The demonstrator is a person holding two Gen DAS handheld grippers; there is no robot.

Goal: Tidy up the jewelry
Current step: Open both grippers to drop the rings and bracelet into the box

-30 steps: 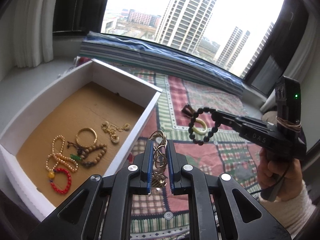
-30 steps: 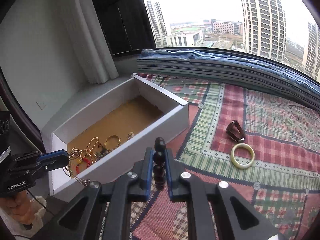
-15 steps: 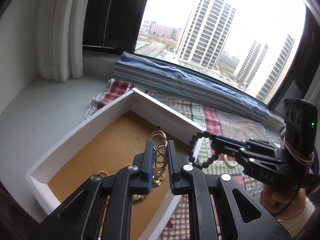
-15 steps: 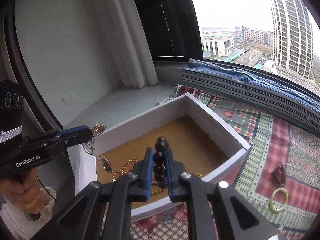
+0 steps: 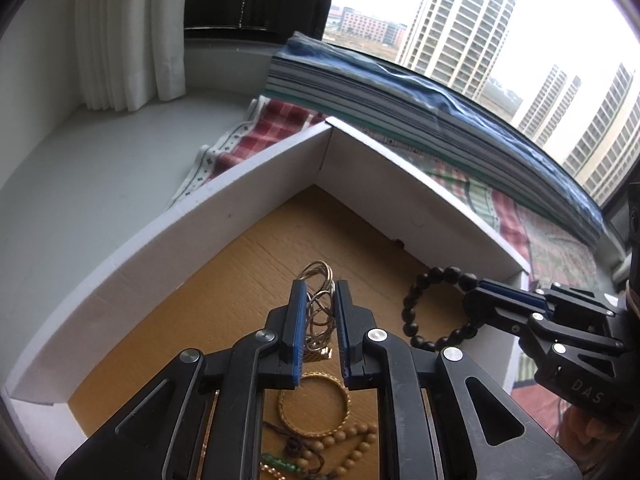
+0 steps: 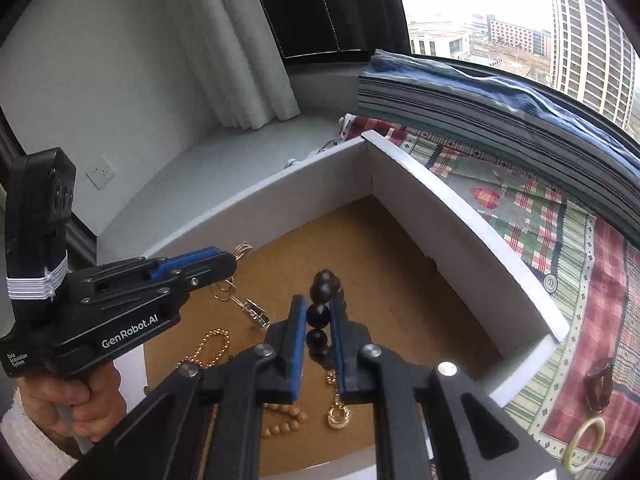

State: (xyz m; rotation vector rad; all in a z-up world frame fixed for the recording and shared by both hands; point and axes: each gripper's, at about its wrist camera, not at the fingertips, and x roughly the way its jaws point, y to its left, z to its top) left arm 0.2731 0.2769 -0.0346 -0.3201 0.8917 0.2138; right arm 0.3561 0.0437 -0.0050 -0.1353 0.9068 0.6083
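Dark bead bracelet [image 5: 436,308] sits clamped in my right tongs [image 6: 319,330], wire rings [image 5: 319,304] in my left tongs [image 5: 318,320] (jaws opening), above the box [image 5: 224,200].

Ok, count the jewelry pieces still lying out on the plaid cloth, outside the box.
2: a pale bangle at the lower right corner, and a dark brown piece just above it. The gripper bodies may hide others.

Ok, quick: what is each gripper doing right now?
Left gripper: shut on the wire bangles, over the box.
Right gripper: shut on the dark bead bracelet, over the same box.
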